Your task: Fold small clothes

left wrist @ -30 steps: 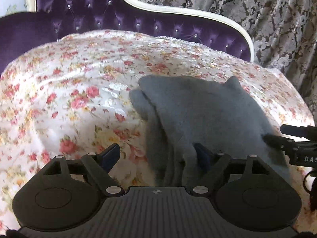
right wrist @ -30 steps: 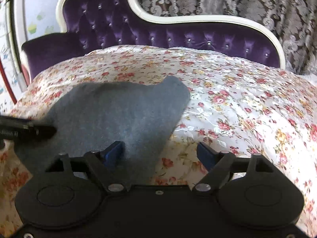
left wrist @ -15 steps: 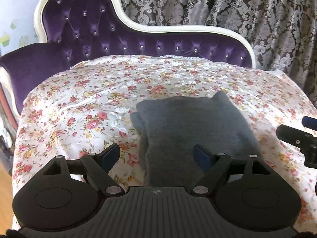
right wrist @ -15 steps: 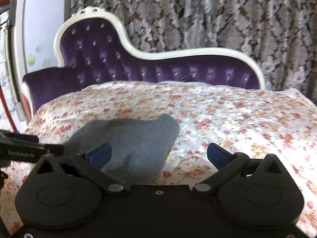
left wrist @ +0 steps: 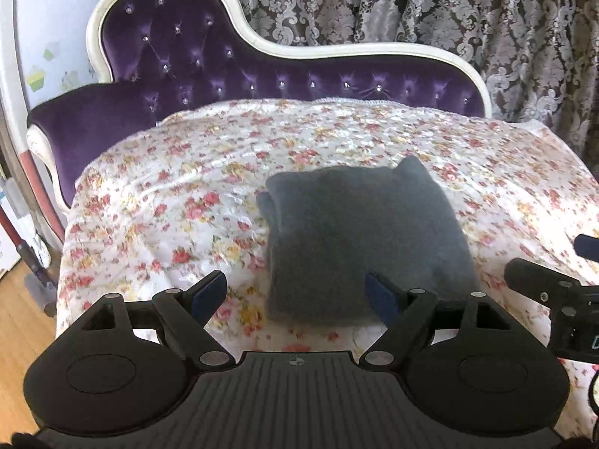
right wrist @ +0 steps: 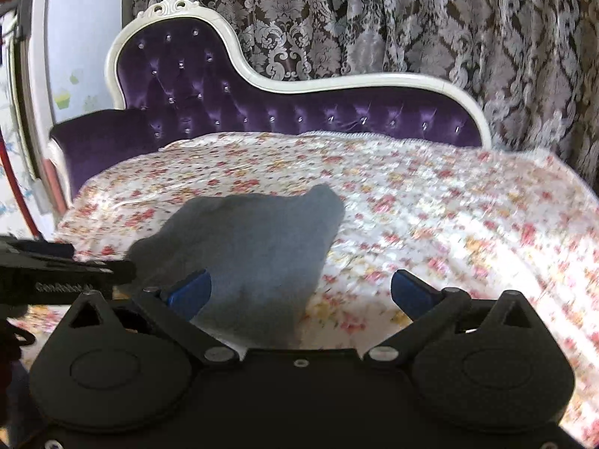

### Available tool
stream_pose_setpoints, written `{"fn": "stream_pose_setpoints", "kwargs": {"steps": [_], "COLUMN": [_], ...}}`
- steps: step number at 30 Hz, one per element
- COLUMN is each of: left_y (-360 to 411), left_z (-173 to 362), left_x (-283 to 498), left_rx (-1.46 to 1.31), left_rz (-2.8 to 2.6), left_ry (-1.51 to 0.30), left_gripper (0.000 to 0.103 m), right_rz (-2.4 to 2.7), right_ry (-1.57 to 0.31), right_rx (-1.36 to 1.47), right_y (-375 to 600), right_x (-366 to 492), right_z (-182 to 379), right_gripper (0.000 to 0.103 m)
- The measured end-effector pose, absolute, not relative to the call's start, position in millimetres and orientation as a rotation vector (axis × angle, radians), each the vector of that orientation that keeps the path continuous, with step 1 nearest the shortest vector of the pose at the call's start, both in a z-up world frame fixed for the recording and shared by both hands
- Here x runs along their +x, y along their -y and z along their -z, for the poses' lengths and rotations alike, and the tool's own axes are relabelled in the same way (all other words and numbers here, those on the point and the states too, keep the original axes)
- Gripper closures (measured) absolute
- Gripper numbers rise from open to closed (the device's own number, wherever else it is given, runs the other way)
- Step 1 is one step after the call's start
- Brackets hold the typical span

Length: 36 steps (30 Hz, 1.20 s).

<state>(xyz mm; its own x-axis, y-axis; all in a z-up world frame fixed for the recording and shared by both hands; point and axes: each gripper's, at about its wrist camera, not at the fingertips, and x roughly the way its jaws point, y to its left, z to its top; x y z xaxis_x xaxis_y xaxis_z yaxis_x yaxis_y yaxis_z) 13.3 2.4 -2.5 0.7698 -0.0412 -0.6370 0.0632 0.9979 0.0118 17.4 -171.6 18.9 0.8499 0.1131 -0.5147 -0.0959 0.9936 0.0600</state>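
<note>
Your left tongs [left wrist: 295, 293] hang released, holding nothing, above the near edge of the floral bedspread [left wrist: 157, 194]. The folded grey garment [left wrist: 367, 239] lies flat on that bedspread, ahead and a little right of their centre line, its near edge just beyond the right fingertip. Its longer side seems to run away from you toward the purple chaise back [left wrist: 299, 78]. Your right tongs [right wrist: 299, 292] are spread as well, empty, and the garment sits ahead-left of them. Judging from both views, the left tongs are nearer its near edge.
</note>
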Motion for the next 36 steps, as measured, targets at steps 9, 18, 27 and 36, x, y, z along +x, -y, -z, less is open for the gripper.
{"fn": "stream_pose_setpoints", "kwargs": {"steps": [9, 18, 27, 36], "left_y": [0.4, 3.1, 7.3, 7.6], "left_z": [14.8, 18.8, 21.4, 22.3], "left_x": [4.2, 5.5, 10.2, 12.0], "left_rx": [0.021, 0.032, 0.048, 0.047], "left_rz": [0.057, 0.055, 0.076, 0.084], "left_ry": [-0.73, -0.747, -0.768, -0.775], "left_gripper": [0.022, 0.022, 0.022, 0.022], "right_rz": [-0.072, -0.061, -0.058, -0.061], "right_ry": [-0.549, -0.591, -0.616, -0.62], "right_rx": [0.067, 0.085, 0.09, 0.081], "right_y": [179.4, 181.9, 183.9, 182.5], "right_x": [11.1, 15.7, 19.3, 21.0], "right_z": [-17.6, -10.0, -6.1, -6.7], "right_gripper": [0.001, 0.001, 0.001, 0.001]}}
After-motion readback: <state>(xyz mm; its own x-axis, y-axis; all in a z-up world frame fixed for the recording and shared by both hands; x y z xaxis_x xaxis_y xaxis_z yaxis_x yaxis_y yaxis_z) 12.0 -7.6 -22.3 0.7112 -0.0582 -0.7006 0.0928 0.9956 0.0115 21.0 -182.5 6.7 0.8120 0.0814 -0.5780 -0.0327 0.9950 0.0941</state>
